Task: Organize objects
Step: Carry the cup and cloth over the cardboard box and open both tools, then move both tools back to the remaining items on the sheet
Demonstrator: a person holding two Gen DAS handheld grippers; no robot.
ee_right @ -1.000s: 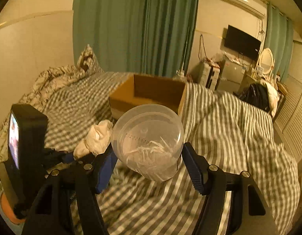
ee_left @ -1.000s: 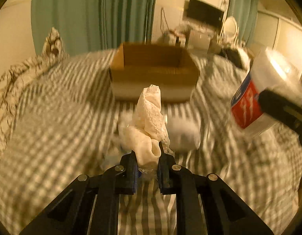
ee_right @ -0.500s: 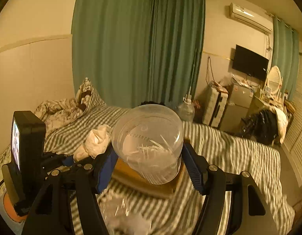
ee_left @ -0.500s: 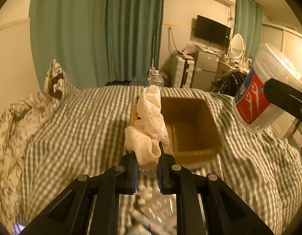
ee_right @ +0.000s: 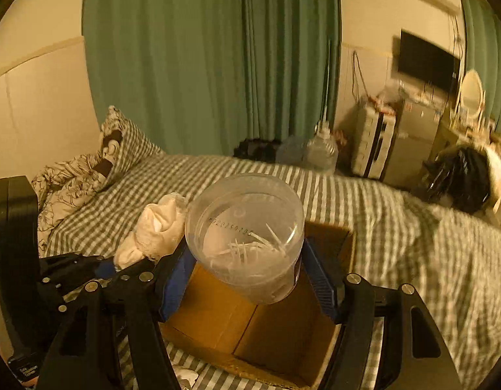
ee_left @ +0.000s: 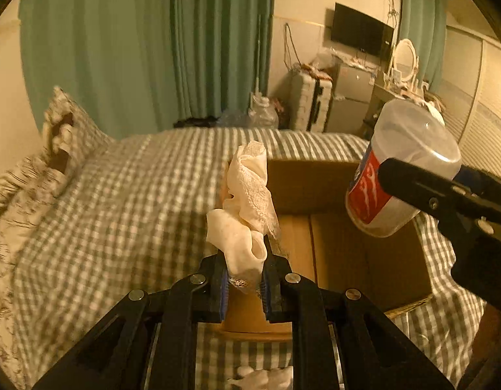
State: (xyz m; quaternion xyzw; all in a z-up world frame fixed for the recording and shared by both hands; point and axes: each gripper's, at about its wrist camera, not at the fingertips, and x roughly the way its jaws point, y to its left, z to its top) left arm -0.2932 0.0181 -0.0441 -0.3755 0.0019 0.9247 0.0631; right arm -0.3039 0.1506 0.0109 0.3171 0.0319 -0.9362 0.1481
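My left gripper (ee_left: pixel 244 279) is pinching a bunched cream lace cloth (ee_left: pixel 247 214) tight between its blue-padded fingers (ee_left: pixel 222 287), the cloth standing up soft and crumpled above them; my right gripper (ee_right: pixel 247 269) is clamping a clear plastic tub (ee_right: pixel 247 237) by its round sides, tilted so its base faces the camera, thin white sticks lying loose inside, a red label (ee_left: pixel 369 191) wrapping its wall; both are hovering over the open cardboard box (ee_left: pixel 357 260), which is sitting on the gingham bedcover (ee_left: pixel 120 214). I am judging the risks thus: the tub's smooth curved wall may be slipping against flat pads, and a tilted release could be tipping it on its side; the limp lace may be snagging on my finger edges when I am letting go, dragging out of the box; the soft mattress under the box may be letting it rock; the two grippers, close together, could be knocking each other.
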